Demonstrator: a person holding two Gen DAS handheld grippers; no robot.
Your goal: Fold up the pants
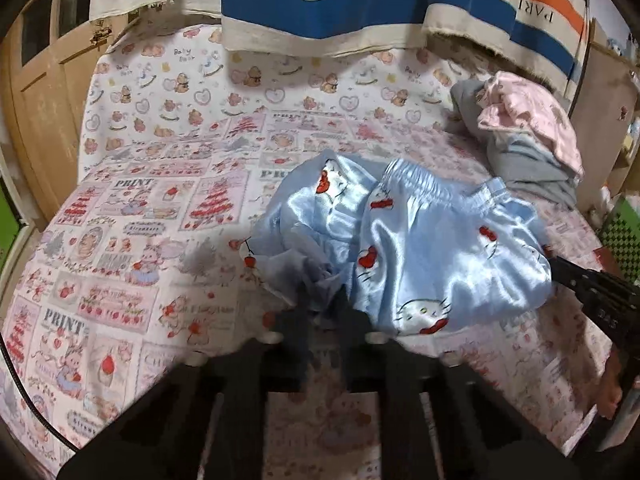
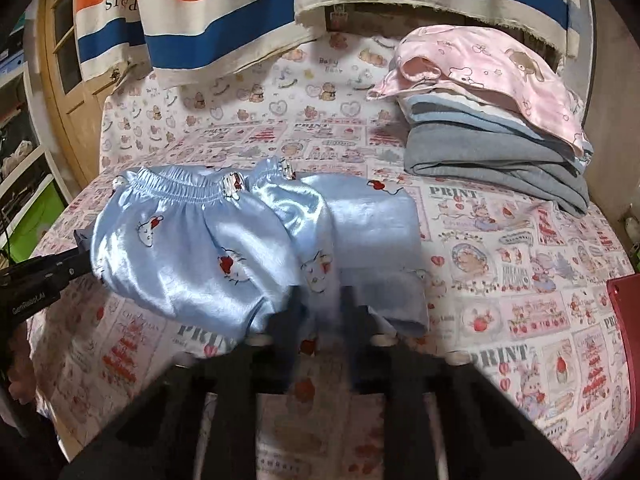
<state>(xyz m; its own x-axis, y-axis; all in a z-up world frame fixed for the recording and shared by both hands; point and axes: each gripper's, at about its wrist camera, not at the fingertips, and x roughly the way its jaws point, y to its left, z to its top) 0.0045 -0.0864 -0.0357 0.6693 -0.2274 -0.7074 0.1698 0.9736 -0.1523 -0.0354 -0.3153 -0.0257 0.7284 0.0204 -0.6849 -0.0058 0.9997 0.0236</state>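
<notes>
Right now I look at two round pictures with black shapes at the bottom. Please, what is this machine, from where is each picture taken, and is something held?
There is no machine arm: a person holds one two-finger tool in each hand, and a camera on each looks along its fingers. The left tool and the right tool are both shut on the near edge of the blue satin pants, which lie crumpled on the patterned bed sheet. Each picture also shows the other tool at its side. A stack of folded clothes sits at the far right corner.

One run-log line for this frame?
task: fold pants | left gripper: shut on pants | right gripper: shut on pants | pants: bunched on bed
</notes>
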